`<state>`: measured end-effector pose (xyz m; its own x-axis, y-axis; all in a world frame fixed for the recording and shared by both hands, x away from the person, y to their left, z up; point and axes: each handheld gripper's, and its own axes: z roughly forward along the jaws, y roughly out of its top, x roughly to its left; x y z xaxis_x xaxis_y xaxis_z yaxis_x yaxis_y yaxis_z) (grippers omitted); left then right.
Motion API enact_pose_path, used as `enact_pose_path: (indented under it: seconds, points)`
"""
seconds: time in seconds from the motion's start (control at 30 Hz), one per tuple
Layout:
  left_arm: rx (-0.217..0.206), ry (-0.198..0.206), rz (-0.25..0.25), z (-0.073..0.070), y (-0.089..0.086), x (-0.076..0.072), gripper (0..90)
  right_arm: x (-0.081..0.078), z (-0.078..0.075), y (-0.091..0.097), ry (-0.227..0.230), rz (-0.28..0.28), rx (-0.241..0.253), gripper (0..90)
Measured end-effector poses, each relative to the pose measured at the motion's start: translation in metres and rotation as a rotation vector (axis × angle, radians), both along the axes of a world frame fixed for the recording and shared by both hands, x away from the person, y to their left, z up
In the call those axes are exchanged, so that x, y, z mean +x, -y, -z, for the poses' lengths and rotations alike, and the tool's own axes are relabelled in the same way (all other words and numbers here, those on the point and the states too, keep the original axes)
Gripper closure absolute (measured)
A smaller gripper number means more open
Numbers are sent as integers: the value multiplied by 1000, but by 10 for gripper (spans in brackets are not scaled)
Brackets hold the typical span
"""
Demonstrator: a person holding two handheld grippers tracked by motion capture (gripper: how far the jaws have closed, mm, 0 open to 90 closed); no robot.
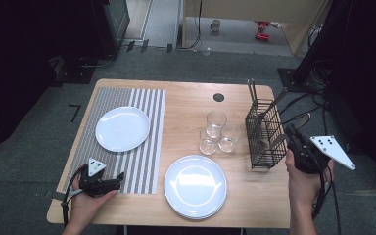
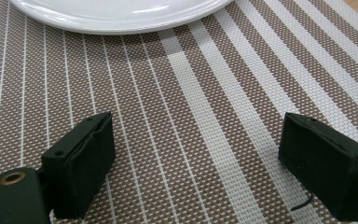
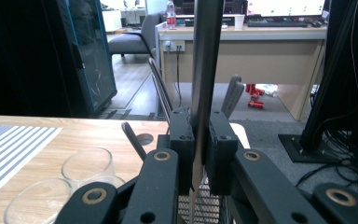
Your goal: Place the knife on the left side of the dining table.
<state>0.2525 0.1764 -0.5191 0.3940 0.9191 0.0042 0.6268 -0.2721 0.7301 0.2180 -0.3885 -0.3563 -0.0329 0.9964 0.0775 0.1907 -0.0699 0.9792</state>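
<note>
My right gripper [image 1: 290,131] hovers beside the right of a black wire cutlery basket [image 1: 264,142]. In the right gripper view its jaws [image 3: 200,130] are shut on a flat grey metal utensil [image 3: 206,56] that rises straight up between them. Other utensil handles [image 1: 251,90] stick out of the basket. My left gripper [image 1: 119,178] rests low at the front of a striped placemat [image 1: 147,161]. It stands open [image 2: 196,135] with only the mat [image 2: 191,84] between its pads. A white plate [image 1: 122,128] lies on the mat, its rim [image 2: 116,11] just ahead of the left jaws.
A stack of white plates [image 1: 196,186] sits at the table's front middle. Three clear glasses [image 1: 215,122] cluster left of the basket, two showing low in the right gripper view [image 3: 86,165]. Cables and a black stand [image 1: 313,73] lie off the table's right edge.
</note>
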Motion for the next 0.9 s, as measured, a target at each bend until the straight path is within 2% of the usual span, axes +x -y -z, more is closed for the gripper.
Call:
enact_pose_path:
  seconds: [0.17,0.37,0.57,0.8,0.9]
  points:
    - [-1,-2,1,0,0,0,111,-3,-9,-4,19,-17,-6,837]
    - [-25,-7,14,-1,-2,-1,111,-7,-20,-9,39,-31,-8,836]
    - [-3,-1,31,-4,2,-3,110,-9,-29,-13,47,-53,-10,836]
    - [-44,23,43,-18,8,-3,112,-11,-40,-17,58,-74,-8,836]
    - [-64,34,70,-29,13,-3,113,-11,-45,-21,53,-100,-9,837]
